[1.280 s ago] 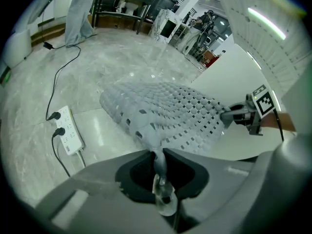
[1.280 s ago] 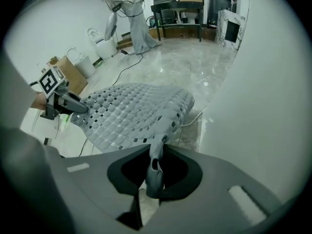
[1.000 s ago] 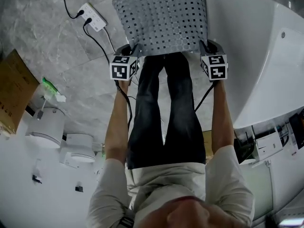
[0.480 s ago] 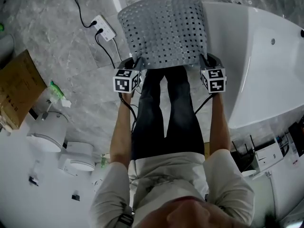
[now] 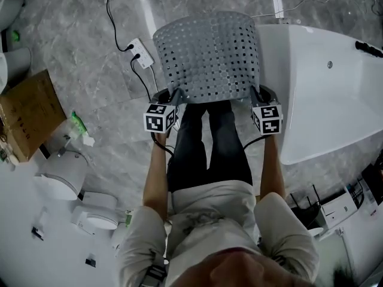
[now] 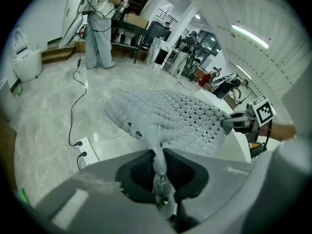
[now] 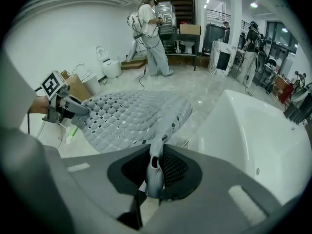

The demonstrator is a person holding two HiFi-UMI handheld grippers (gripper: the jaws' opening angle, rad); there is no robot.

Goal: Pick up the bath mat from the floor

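- The grey perforated rubber bath mat (image 5: 206,55) is off the grey marble-patterned floor (image 5: 90,88), stretched between the two grippers in front of the person's dark-trousered legs (image 5: 209,148).
- The left gripper (image 5: 170,95), with its black-and-white marker cube, clamps the mat's near left corner. In the left gripper view its jaws are pressed together on a pinched fold of the mat's edge.
- The right gripper (image 5: 258,94) clamps the near right corner in the same way. The right gripper view shows its jaws closed on a thin fold of the mat.
- Both grippers are at about the same height and point down and away from the person, whose bare forearms reach straight out to them.
- From the clamped edge the mat spreads outward as a broad sheet, and its far edge curves downward. Rows of small square holes cover its surface.
- A white bathtub (image 5: 323,100) stands at the person's right. In the head view the mat's right edge lies just beside the tub's rim.
- A white power strip (image 5: 141,52) with black cables plugged in lies on the floor to the left of the mat.
- A brown cardboard box (image 5: 33,115) sits well to the left, near two white toilets (image 5: 60,175).
- In the gripper views, other people stand in the background beside tables and equipment.
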